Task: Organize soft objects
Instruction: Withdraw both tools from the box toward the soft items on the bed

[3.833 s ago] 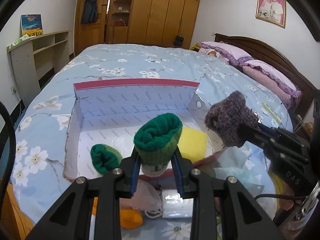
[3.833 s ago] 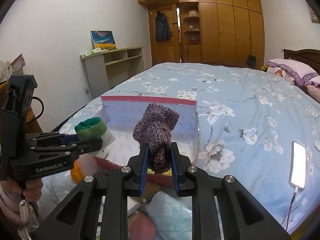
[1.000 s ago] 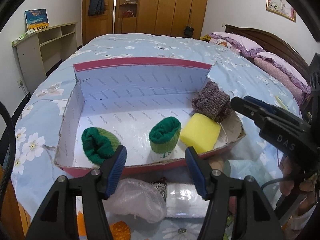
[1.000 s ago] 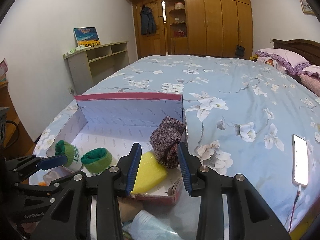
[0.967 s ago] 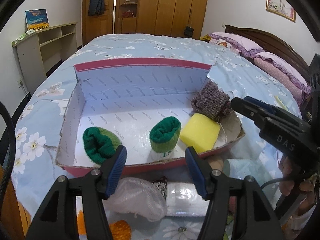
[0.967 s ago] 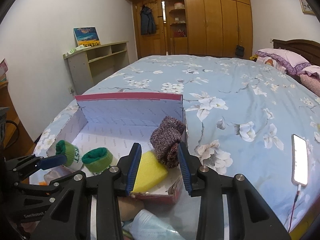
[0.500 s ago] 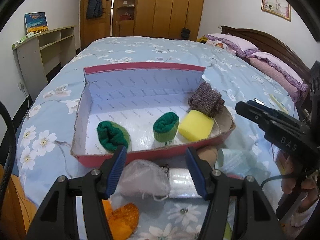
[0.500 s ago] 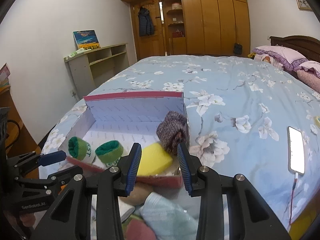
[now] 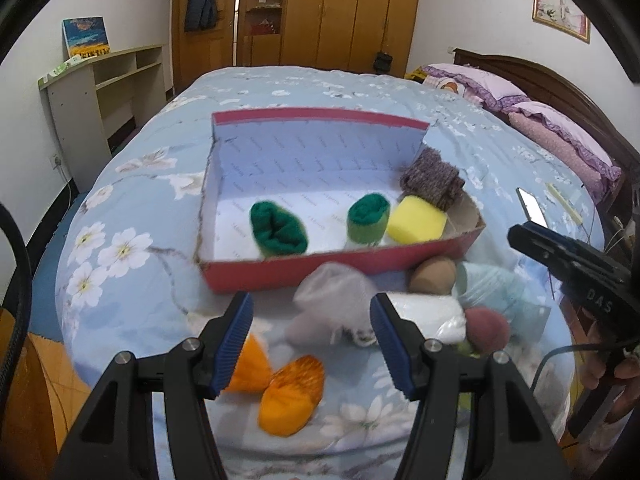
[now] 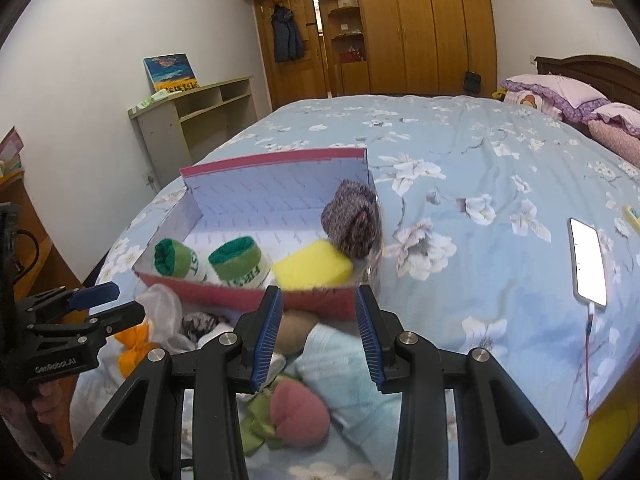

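The left gripper (image 9: pixel 311 336) stood open and held nothing; a whitish mesh pouch (image 9: pixel 330 306) lay on the bed between its jaws, untouched. The right gripper (image 10: pixel 318 334) was open and empty too, above a pale blue cloth (image 10: pixel 344 364). At twelve o'clock from both, the red box (image 9: pixel 320 266) held two green rolled socks (image 9: pixel 279 229), a yellow sponge (image 9: pixel 416 222) and a purple-brown knitted roll (image 9: pixel 432 178). Orange socks (image 9: pixel 290 388) lay at six o'clock from the box.
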### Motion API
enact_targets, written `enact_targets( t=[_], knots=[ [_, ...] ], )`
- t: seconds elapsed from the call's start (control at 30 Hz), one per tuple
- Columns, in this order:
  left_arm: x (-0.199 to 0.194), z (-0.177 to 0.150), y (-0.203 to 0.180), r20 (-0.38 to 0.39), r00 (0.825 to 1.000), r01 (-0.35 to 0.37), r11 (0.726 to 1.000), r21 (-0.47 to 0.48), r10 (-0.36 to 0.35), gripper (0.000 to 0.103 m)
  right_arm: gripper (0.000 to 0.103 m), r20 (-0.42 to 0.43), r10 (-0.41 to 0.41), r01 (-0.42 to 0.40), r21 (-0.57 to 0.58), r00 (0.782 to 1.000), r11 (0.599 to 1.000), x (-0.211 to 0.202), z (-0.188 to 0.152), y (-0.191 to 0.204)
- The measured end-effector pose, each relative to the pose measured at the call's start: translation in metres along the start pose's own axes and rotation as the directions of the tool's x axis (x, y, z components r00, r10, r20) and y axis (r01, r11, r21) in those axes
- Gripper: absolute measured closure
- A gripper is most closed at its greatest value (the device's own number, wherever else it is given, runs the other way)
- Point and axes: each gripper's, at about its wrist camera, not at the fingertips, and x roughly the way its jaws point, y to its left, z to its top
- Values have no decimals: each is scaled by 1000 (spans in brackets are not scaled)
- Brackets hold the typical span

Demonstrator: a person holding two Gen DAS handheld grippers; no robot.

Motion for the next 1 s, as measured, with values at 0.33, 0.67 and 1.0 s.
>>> enact_targets(
  t=[0.33,0.67,1.0],
  knots=[
    [-4,-29,14,-38,999,-24,999,-45,23,39,64,-33,17,-16,8,999,1000,-8,-25,6],
    [7,-52,11,-95,995,-48,997,-62,42,39,64,-72,26,-23,35,997,999,-6,-45,0],
    [27,-61,10,-133,990,-48,994,-102,35,39,64,-72,47,-46,18,996,999,-6,-54,7]
  ],
)
